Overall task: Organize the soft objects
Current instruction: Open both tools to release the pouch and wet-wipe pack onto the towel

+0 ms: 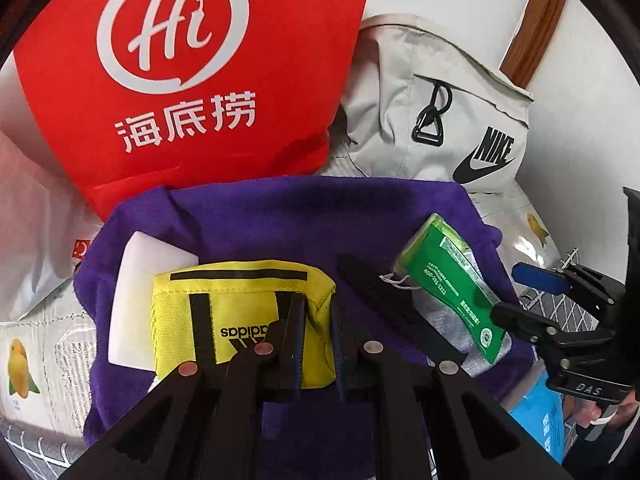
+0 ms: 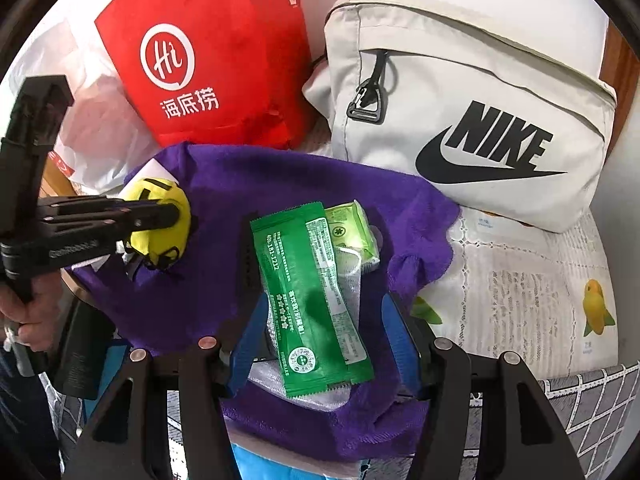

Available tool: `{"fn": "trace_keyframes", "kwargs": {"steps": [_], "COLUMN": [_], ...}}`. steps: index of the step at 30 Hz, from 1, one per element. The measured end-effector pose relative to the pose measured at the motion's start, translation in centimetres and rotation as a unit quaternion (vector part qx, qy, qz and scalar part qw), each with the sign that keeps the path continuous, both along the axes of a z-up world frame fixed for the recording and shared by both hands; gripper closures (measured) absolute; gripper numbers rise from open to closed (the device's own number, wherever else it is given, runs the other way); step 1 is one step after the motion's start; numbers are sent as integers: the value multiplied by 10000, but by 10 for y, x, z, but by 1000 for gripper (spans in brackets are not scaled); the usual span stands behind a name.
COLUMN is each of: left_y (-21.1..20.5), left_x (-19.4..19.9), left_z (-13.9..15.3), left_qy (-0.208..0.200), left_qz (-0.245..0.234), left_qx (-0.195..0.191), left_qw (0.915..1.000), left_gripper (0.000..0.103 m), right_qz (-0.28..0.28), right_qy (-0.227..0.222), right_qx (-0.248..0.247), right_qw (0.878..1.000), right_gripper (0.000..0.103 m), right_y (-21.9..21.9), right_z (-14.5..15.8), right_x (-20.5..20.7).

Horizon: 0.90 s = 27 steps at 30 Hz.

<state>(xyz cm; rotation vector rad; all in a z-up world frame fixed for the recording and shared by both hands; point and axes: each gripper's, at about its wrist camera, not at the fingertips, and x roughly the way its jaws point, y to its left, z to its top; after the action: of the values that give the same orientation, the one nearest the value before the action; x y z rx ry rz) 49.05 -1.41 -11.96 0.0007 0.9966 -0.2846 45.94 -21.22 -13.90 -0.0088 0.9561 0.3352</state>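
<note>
Two tools: the left tool point(image 1: 316, 320) seemingly pinches the yellow pouch point(image 1: 240, 312); the right tool point(image 2: 320, 336), released, straddles the green packet point(image 2: 316, 300).

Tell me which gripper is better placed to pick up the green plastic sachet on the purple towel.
Right. The right gripper is open with its blue fingers either side of the green plastic sachet on the purple towel. The left gripper is shut on the yellow fabric pouch.

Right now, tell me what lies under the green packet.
Under the green packet lie a grey-white mesh pouch and the purple towel. What the towel covers cannot be seen.
</note>
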Motion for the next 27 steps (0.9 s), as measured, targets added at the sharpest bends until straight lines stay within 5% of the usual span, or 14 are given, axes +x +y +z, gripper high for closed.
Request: {"fn": "trace_keyframes", "kwargs": {"steps": [8, 13, 27], "left_y": [-3, -6, -6], "left_x": [-1, -5, -58], "left_z": [-1, 3, 46], "left_qy": [6, -22, -329], "left_qz": [30, 144, 140], "left_qx": [64, 278, 280], "left_qw": [10000, 9995, 9990], "left_gripper": [85, 57, 45], "right_qz": [58, 186, 232], "right_qy": [-24, -112, -341], "right_qx": [16, -116, -57], "right_qw": [10000, 9997, 9991], "right_gripper": [44, 44, 44], "right_y": [4, 17, 18], "right_z": [6, 14, 45], "right_x": [-5, -14, -63]}}
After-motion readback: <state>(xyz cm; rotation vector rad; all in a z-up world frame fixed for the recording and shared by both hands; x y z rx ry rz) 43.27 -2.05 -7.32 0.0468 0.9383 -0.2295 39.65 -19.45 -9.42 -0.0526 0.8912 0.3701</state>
